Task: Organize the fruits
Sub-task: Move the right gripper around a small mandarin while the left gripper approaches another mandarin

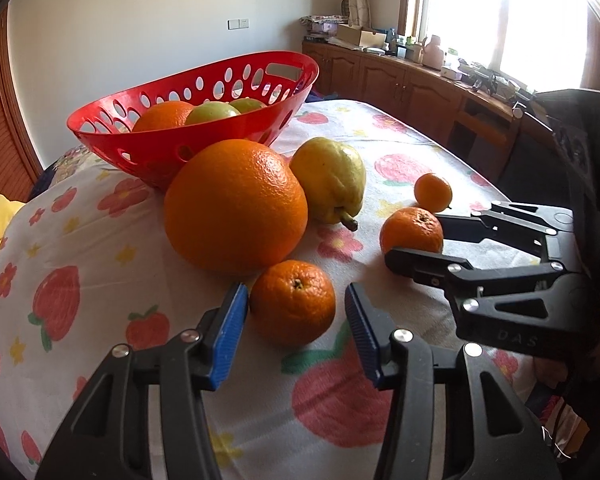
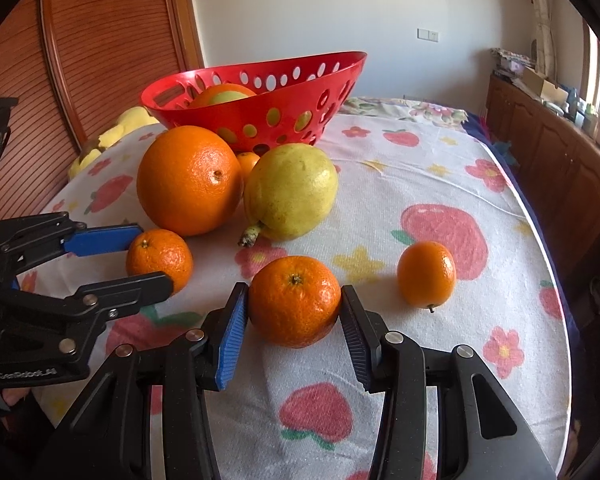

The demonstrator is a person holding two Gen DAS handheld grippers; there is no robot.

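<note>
A red perforated basket [image 1: 160,152] [image 2: 260,112] holds an orange and two green apples. On the fruit-print cloth lie a large orange [image 1: 236,204] [image 2: 188,180], a yellow pear [image 1: 328,178] [image 2: 290,190] and three tangerines. My left gripper [image 1: 296,308] [image 2: 148,256] is open around one tangerine [image 1: 292,302] [image 2: 160,260], with a small gap on each side. My right gripper [image 2: 294,304] [image 1: 414,238] is shut on another tangerine [image 2: 294,300] [image 1: 412,230], both pads touching it. A small tangerine [image 1: 433,192] [image 2: 427,274] lies free to the right.
The table's right edge [image 2: 548,240] drops to a wooden cabinet row [image 1: 400,76] under a bright window. A wooden slatted panel [image 2: 100,60] stands behind the left side. A yellow soft object [image 2: 112,132] lies at the far left edge.
</note>
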